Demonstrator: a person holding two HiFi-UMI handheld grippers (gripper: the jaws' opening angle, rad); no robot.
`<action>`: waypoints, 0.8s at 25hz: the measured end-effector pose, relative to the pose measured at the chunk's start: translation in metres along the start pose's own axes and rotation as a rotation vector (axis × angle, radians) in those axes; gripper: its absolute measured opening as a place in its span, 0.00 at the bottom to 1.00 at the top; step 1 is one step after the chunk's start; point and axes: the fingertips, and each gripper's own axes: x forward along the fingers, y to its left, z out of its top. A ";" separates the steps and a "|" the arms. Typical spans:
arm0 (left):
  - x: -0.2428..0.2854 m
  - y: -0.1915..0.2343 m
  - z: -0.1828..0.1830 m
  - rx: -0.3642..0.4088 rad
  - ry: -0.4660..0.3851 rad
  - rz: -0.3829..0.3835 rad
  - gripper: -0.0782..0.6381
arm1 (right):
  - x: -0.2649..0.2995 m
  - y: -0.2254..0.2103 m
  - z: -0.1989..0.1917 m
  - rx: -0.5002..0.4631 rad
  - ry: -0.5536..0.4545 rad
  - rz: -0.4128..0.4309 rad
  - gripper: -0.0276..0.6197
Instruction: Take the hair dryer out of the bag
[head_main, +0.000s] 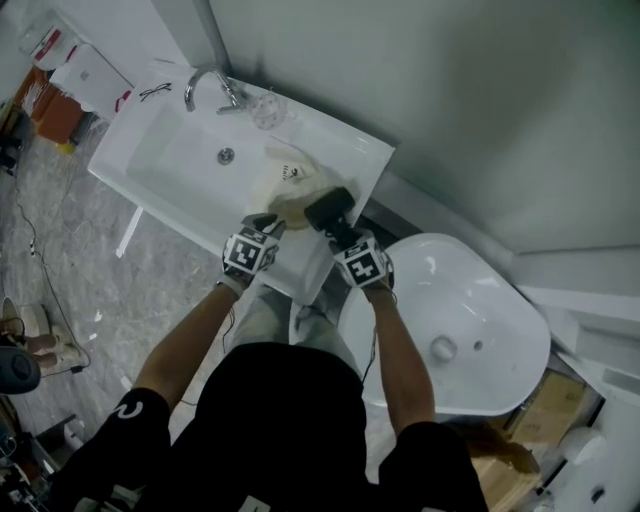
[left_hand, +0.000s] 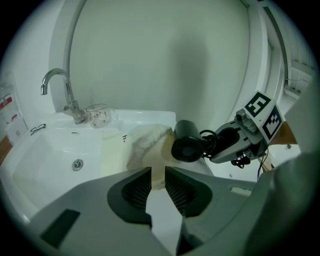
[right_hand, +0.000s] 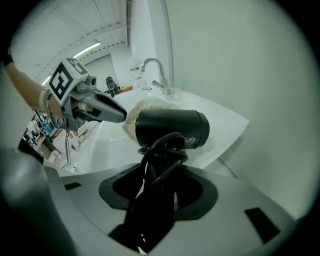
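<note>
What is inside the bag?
Nothing shows: the cloth of the bag hides its inside. The dryer looks outside it, handle in the right tongs; the left tongs pinch the bag.

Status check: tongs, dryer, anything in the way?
Left tongs shut on bag. Right tongs shut on hair dryer, barrel out of bag. Cord bunched at handle; nothing blocking.

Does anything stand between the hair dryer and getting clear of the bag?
Nothing visible does. The hair dryer, held by its handle in the right gripper, shows its whole barrel bare; the bag sits beside it on the sink, pinched by the left gripper.
</note>
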 end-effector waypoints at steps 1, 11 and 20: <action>0.001 -0.002 0.002 0.006 -0.001 -0.001 0.21 | -0.007 -0.004 0.000 0.008 -0.011 -0.009 0.32; -0.010 -0.010 0.047 0.035 -0.135 -0.016 0.21 | -0.046 -0.038 0.068 0.033 -0.139 -0.075 0.32; -0.046 0.052 0.095 -0.002 -0.306 -0.004 0.13 | -0.011 -0.037 0.149 0.031 -0.161 -0.087 0.32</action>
